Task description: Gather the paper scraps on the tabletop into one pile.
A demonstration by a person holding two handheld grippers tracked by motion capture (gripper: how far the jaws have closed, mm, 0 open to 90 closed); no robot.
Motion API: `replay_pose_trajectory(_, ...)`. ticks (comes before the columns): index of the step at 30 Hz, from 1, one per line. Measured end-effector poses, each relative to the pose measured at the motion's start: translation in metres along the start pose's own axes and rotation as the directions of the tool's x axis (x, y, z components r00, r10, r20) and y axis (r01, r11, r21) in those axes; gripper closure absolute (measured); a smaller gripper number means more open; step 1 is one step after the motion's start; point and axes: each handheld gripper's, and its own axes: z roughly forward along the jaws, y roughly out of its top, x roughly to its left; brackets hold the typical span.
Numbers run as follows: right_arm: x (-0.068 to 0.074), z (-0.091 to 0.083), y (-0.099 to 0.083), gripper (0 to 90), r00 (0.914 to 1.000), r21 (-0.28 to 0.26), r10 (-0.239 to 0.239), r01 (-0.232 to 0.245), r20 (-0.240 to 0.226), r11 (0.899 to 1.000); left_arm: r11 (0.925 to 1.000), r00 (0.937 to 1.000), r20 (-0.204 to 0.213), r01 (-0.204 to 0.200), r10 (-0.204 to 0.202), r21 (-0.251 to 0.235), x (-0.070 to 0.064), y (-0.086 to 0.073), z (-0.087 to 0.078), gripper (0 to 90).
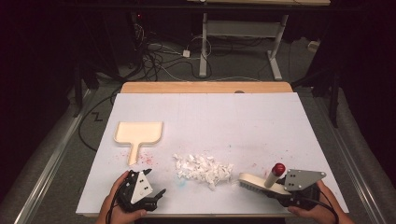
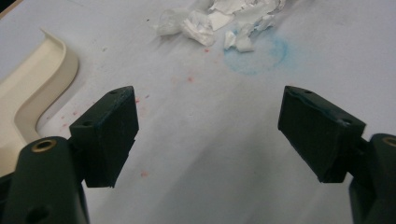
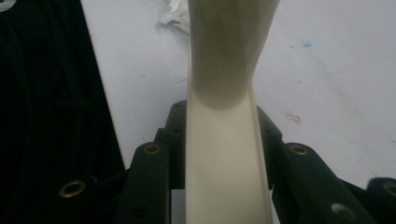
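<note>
1. Right gripper [image 1: 280, 191] at near-right table edge, clamped on cream brush [image 1: 261, 184] by its handle; in right gripper view handle [image 3: 226, 163] wedged between both black jaws, running straight out ahead.
2. Brush head just left of that gripper, bristles down on white table sheet [image 1: 261, 126], touching or nearly touching right edge of paper scraps [image 1: 203, 169]; cannot tell which.
3. Red knob [image 1: 279, 169] up above brush on a pale stem, just up-left of gripper's grey plate [image 1: 301, 179].
4. Left gripper [image 1: 159, 196] at near-left edge, jaws spread wide, holding nothing; bare sheet between them in left gripper view.
5. Paper scraps ahead and right of left gripper, near but apart; seen at top of left gripper view [image 2: 219, 21] beside a faint blue stain [image 2: 257, 53].
6. Cream dustpan [image 1: 138, 134] ahead of left gripper, slightly left, handle pointing back toward it, apart; rim at left of left gripper view [image 2: 32, 93].
7. Red specks on sheet around dustpan handle and ahead of right gripper.
8. Scraps lying between the two grippers, closer to brush side.
</note>
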Motion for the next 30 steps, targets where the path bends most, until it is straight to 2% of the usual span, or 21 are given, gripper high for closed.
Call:
replay_pose_trajectory(2,0.002,0.011,0.008,68.0,0.9995,-0.007,-0.017,0.017,-0.026,1.0,1.0,1.0,0.002,-0.004,0.004,0.004,0.0,0.001,0.001,19.1)
replay_pose_trajectory(6,0.003,0.029,0.025,68.0,0.9982,-0.002,-0.056,0.056,-0.022,0.998,0.9999,1.0,0.007,-0.004,0.004,0.01,0.0,0.0,0.002,19.1)
replay_pose_trajectory(7,0.003,0.029,0.025,68.0,0.9982,-0.002,-0.056,0.056,-0.022,0.998,0.9999,1.0,0.008,-0.004,0.004,0.012,0.001,0.0,0.002,19.1)
replay_pose_trajectory(10,-0.003,0.049,0.04,68.0,0.9983,-0.027,-0.057,0.056,-0.012,0.998,1.0,1.0,0.008,-0.003,0.003,0.009,0.001,-0.001,0.002,19.1)
replay_pose_trajectory(12,-0.004,0.052,0.044,68.0,0.9983,-0.028,-0.058,0.058,-0.003,0.998,1.0,1.0,0.009,-0.001,0.001,0.009,0.002,-0.001,0.003,19.1)
replay_pose_trajectory(13,-0.006,0.058,0.052,67.9,0.998,-0.047,-0.064,0.063,-0.005,0.997,1.0,1.0,0.009,-0.001,0.001,0.009,0.002,-0.001,0.003,19.1)
replay_pose_trajectory(18,-0.008,0.067,0.064,68.0,0.9982,-0.076,-0.06,0.06,0.007,0.995,1.0,1.0,0.009,-0.002,0.002,0.002,0.002,-0.001,0.002,19.1)
replay_pose_trajectory(21,-0.01,0.067,0.067,68.0,0.9983,-0.089,-0.057,0.058,0.005,0.994,1.0,1.0,0.008,0.001,-0.001,0.002,0.003,-0.001,0.001,19.1)
replay_pose_trajectory(24,-0.011,0.056,0.067,68.0,0.9992,-0.132,-0.036,0.038,0.019,0.99,1.0,1.0,0.003,0.003,-0.003,0.0,0.004,-0.002,0.0,19.1)
replay_pose_trajectory(25,-0.011,0.056,0.067,68.0,0.9992,-0.132,-0.036,0.038,0.019,0.99,1.0,1.0,0.0,0.006,-0.006,-0.002,0.005,-0.002,0.0,19.1)
replay_pose_trajectory(26,-0.012,0.049,0.069,68.0,0.9999,-0.18,-0.011,0.011,0.005,0.984,1.0,1.0,-0.003,0.007,-0.007,-0.005,0.006,-0.001,-0.001,19.1)
replay_pose_trajectory(27,-0.012,0.049,0.069,68.0,0.9999,-0.18,-0.011,0.011,0.005,0.984,0.9999,0.9999,-0.006,0.012,-0.012,-0.011,0.006,-0.001,-0.002,19.1)
replay_pose_trajectory(30,-0.007,0.043,0.074,67.9,0.9997,-0.233,-0.01,0.015,0.024,0.972,0.9996,0.9996,-0.017,0.022,-0.022,-0.019,0.008,-0.002,-0.004,19.1)
